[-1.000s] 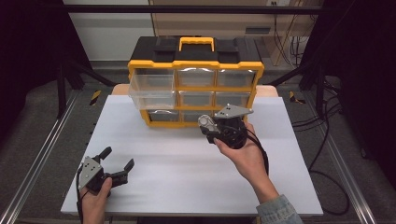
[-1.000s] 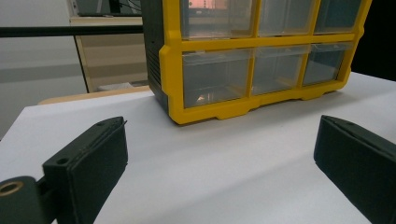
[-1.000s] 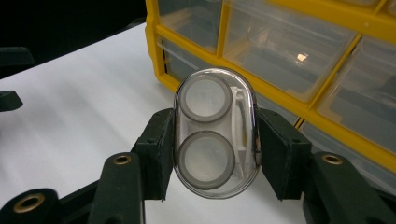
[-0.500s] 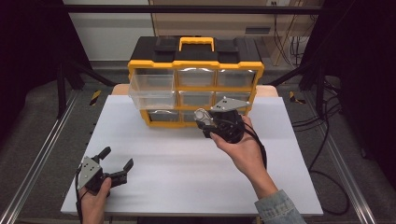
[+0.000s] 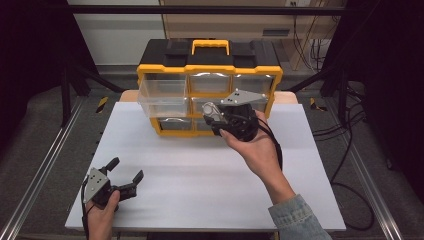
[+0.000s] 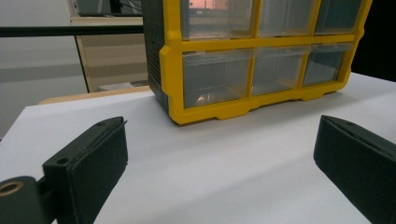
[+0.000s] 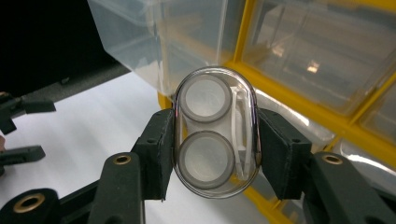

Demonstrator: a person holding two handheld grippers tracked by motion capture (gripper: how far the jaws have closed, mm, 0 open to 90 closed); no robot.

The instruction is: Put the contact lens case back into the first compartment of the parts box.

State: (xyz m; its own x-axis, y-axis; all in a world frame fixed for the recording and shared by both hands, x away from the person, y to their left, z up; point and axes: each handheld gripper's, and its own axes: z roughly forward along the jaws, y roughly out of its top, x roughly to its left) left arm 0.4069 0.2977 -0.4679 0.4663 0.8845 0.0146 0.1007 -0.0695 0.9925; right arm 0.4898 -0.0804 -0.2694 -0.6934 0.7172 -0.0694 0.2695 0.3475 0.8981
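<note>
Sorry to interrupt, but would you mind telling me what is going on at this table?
A person works with two handheld grippers. The right gripper is clamped on a clear oval contact lens case, held up in front of the yellow drawer organizer, whose upper-left drawer is pulled out. The left gripper rests open on the white table, holding nothing.

Organizer point(image 6: 261, 60) top cut off; drawer contents blurred, perhaps empty.

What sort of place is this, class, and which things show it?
Probably a lab or workshop test bench: a white table framed by metal rails, loose cables on the floor, and a yellow drawer organiser.
</note>
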